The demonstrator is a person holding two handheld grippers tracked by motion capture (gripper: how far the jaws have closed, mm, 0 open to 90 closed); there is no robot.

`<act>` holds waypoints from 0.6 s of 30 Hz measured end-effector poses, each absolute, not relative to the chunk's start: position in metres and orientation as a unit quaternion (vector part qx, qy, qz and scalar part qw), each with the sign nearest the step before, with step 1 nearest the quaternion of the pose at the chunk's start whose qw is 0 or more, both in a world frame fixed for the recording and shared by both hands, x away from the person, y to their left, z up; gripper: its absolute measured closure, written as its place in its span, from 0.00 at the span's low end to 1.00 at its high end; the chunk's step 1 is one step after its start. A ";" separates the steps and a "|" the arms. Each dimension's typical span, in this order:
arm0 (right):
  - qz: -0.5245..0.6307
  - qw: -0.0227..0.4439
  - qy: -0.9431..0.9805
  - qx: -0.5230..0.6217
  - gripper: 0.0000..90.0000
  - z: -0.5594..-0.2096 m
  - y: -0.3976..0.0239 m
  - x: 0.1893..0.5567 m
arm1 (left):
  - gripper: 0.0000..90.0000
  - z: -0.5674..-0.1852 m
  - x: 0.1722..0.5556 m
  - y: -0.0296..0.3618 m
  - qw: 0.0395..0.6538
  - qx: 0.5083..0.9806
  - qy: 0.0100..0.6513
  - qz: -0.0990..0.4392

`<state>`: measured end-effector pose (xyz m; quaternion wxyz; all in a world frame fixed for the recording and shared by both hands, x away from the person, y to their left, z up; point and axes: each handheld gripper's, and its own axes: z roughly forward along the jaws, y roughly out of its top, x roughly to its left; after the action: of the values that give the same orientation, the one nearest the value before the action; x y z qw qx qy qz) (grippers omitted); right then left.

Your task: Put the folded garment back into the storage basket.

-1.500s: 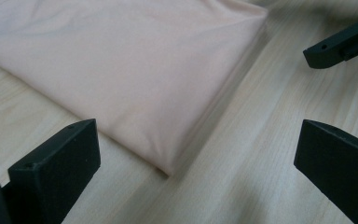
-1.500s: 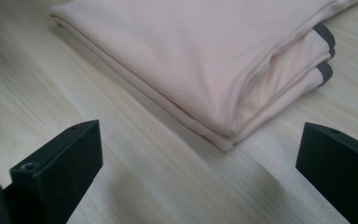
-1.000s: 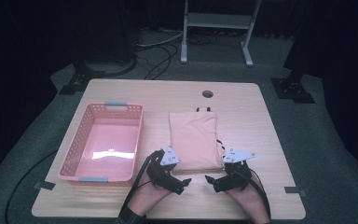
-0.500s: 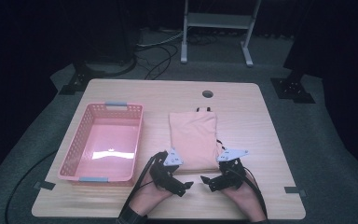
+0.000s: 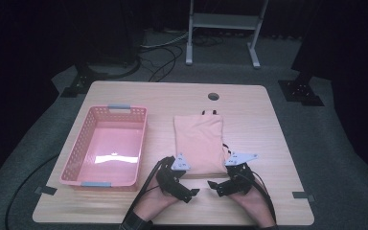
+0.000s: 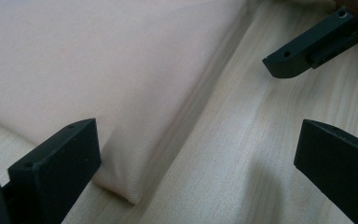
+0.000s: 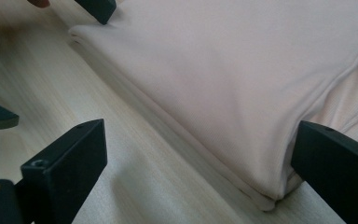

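- Clearly the work is at an early stage: the folded peach cloth (image 5: 199,143) lies flat on the tabletop (image 5: 268,124), and neither claw has gripped it yet.
- Left claw (image 5: 190,192): jaws wide apart, set low at the cloth's near left corner. In the left gripper view one jaw stands just beside that corner, the other well out over bare wood.
- Right claw (image 5: 212,185): jaws likewise spread, set at the cloth's near right corner. In the right gripper view the corner sits between them, close to the jaw on that view's right.
- Where the cloth lies: near the middle of the tabletop, its near edge toward the person's edge, its far end pointing at the round cable hole (image 5: 213,96) by the far edge.
- How it looks: a neat rectangle, folded in several layers (the stacked edges show as thin seams along the near side in the right gripper view), smooth and unwrinkled on top, with a short dark loop or strap at the far end.
- Pink plastic basket (image 5: 106,145): it stands toward the left edge of the tabletop, beside the cloth but apart from it, with nothing in it.
- What is left, as I judge it: closing both claws on the near corners and everything that follows from that (likely a lift, perhaps toward the basket).
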<state>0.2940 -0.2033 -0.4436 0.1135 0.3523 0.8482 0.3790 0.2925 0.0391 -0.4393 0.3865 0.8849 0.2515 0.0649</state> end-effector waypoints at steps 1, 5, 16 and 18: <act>0.380 0.111 0.848 0.353 0.04 -0.443 -0.204 0.294 | 0.00 -0.439 0.292 0.039 0.387 0.885 0.251 0.065; 0.381 0.109 0.848 0.352 0.04 -0.443 -0.204 0.293 | 0.00 -0.439 0.293 0.040 0.388 0.884 0.254 0.060; 0.377 0.110 0.853 0.345 0.04 -0.444 -0.205 0.286 | 0.00 -0.439 0.288 0.041 0.385 0.886 0.250 0.057; 0.377 0.110 0.853 0.344 0.04 -0.444 -0.205 0.286 | 0.00 -0.439 0.287 0.041 0.385 0.886 0.250 0.056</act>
<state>0.2856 -0.2048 -0.4437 0.1103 0.3442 0.8528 0.3770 0.2873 0.0413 -0.4385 0.3855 0.8865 0.2498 0.0563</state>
